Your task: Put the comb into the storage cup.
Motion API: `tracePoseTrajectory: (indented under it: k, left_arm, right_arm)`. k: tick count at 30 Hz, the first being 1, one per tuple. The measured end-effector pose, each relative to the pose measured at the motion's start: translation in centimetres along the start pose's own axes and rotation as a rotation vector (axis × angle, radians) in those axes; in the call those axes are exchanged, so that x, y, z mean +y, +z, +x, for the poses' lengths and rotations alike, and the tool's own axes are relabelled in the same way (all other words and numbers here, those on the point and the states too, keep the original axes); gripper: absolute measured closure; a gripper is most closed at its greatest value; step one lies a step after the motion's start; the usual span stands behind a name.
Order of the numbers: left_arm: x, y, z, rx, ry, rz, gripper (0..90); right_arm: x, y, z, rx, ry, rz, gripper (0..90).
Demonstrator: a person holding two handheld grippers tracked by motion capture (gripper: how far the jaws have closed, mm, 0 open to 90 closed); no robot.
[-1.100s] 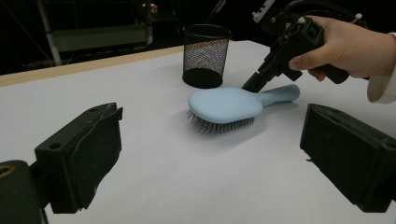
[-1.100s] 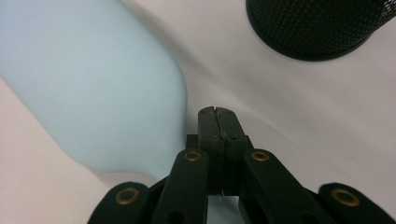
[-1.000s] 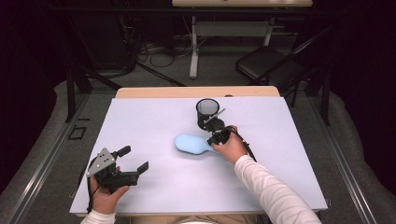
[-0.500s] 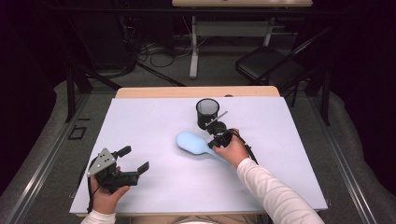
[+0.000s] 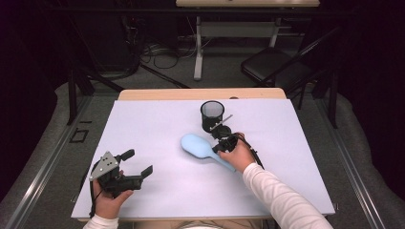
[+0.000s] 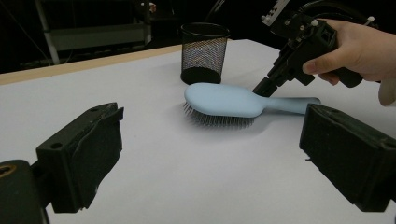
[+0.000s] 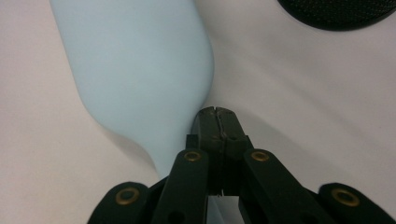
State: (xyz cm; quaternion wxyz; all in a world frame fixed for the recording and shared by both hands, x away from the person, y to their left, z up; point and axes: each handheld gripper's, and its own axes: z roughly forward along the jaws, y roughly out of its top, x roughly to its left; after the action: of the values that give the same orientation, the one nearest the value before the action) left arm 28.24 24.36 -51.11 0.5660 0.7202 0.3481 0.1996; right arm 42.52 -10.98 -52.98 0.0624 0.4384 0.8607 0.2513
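Moved since before: almost nothing; the hairbrush (image 5: 203,147) has slid a tiny bit on the table, and both hands sit where they were
Right gripper (image 5: 221,144): its two jaws are pressed tight together with nothing between them; the closed tip touches the side of the brush where the head narrows into the handle, as the right gripper view shows
Left gripper (image 5: 141,164): jaws stand wide apart and hold nothing; it rests low near the front left part of the table, well apart from the brush
Hairbrush: light blue, lying flat with its bristles down, near the middle of the table; the head points left and the handle runs toward the right hand (image 5: 237,156)
Mesh cup (image 5: 212,115): black, upright, just behind the brush and close to the right gripper, not touching the brush
Table (image 5: 157,119): covered in pale sheet; a wood strip shows along the far edge
Open room: lots of bare table left of the brush and behind the left gripper; a wide bare stretch on the right side too
Edges: the left gripper is close to the front edge; the brush and cup are far from every edge
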Motion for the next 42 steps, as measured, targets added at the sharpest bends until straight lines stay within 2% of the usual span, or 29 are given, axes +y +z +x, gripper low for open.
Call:
tracePoseTrajectory:
  k: [3, 10, 22, 29, 33, 35, 37, 38, 39, 40, 42]
  left_arm:
    - [0.0, 0.0, 0.0, -0.001, 0.001, 0.0, 5.8]
    - [0.0, 0.0, 0.0, 0.0, 0.0, -0.001, 5.8]
    - [0.0, 0.0, 0.0, 0.0, 0.001, 0.001, 5.9]
    - [0.0, 0.0, 0.0, 0.0, 0.0, 0.001, 5.9]
    - [0.0, 0.0, 0.0, 0.0, 0.0, 0.002, 6.0]
    - [0.0, 0.0, 0.0, 0.0, 0.0, 0.001, 6.0]
    - [0.0, 0.0, 0.0, 0.0, -0.001, 0.002, 6.0]
    - [0.0, 0.0, 0.0, 0.002, -0.001, 0.003, 6.0]
    - [0.0, 0.0, 0.0, 0.002, -0.001, 0.003, 6.0]
    - [0.0, 0.0, 0.0, 0.002, -0.001, 0.003, 6.0]
    - [0.0, 0.0, 0.0, 0.001, -0.001, 0.004, 6.0]
  right_arm:
    - [0.0, -0.1, 0.0, 0.001, 0.002, 0.015, 90.0]
    - [-0.1, 0.1, 0.0, 0.0, -0.005, 0.001, 90.0]
    - [-0.1, 0.0, 0.0, -0.001, -0.004, 0.009, 90.0]
    - [-0.1, -0.1, -0.1, -0.002, 0.007, -0.021, 87.4]
    - [0.0, -0.5, -0.3, -0.004, 0.004, -0.005, 85.8]
    - [0.0, -0.6, -0.3, -0.002, 0.031, -0.025, 85.3]
    - [0.0, -0.8, -0.4, -0.003, 0.025, -0.012, 84.3]
    - [0.0, -0.8, -0.4, -0.003, 0.029, -0.034, 83.9]
    - [0.0, -1.0, -0.4, -0.003, 0.029, -0.014, 83.8]
    - [0.0, -1.0, -0.4, -0.002, 0.031, -0.033, 83.3]
    - [0.0, -1.2, -0.5, -0.001, 0.014, -0.03, 82.4]
